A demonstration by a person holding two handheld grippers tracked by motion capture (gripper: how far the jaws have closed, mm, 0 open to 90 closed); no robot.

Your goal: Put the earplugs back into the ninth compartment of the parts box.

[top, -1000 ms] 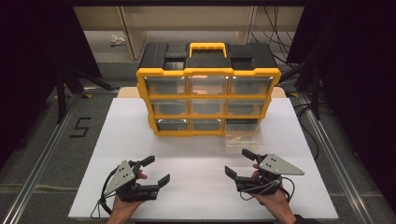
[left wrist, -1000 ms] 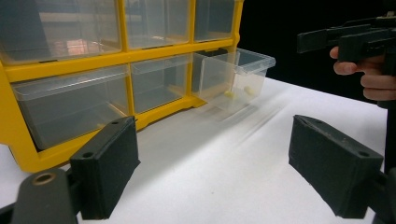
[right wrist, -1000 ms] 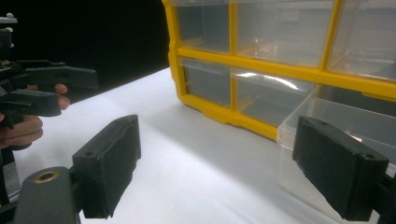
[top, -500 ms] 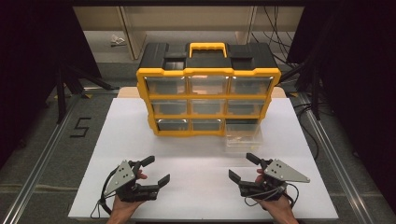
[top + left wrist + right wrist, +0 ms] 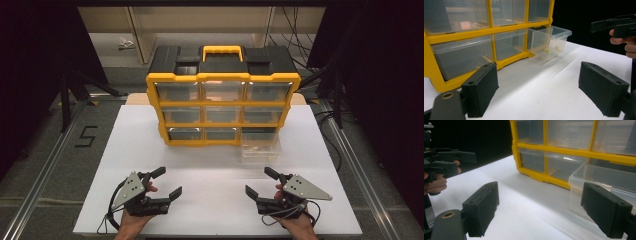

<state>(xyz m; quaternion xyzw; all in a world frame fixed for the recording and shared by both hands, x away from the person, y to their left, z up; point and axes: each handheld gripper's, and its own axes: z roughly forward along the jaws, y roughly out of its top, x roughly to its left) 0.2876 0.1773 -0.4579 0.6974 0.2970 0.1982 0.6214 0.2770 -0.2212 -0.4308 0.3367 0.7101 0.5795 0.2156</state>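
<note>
A yellow and black drawer organizer (image 5: 222, 107) stands at the middle of the white table (image 5: 150, 145). Its bottom right clear drawer (image 5: 260, 150) is pulled out onto the table. In the left gripper view this drawer (image 5: 551, 41) holds a few small yellow pieces (image 5: 547, 50). My left gripper (image 5: 167, 181) rests open near the front edge on the left, nothing between its pads (image 5: 480, 92). My right gripper (image 5: 259, 181) is open at the front right, just short of the drawer (image 5: 604, 182), and holds nothing.
The organizer's other clear drawers (image 5: 461, 57) are pushed in. A yellow carry handle (image 5: 222, 50) tops the case. Dark stands and cables (image 5: 320, 120) flank the table. The left gripper (image 5: 449, 160) appears far off in the right gripper view.
My right gripper has drifted slightly back toward the near edge of the table. The left gripper has stayed put, and both remain open.
</note>
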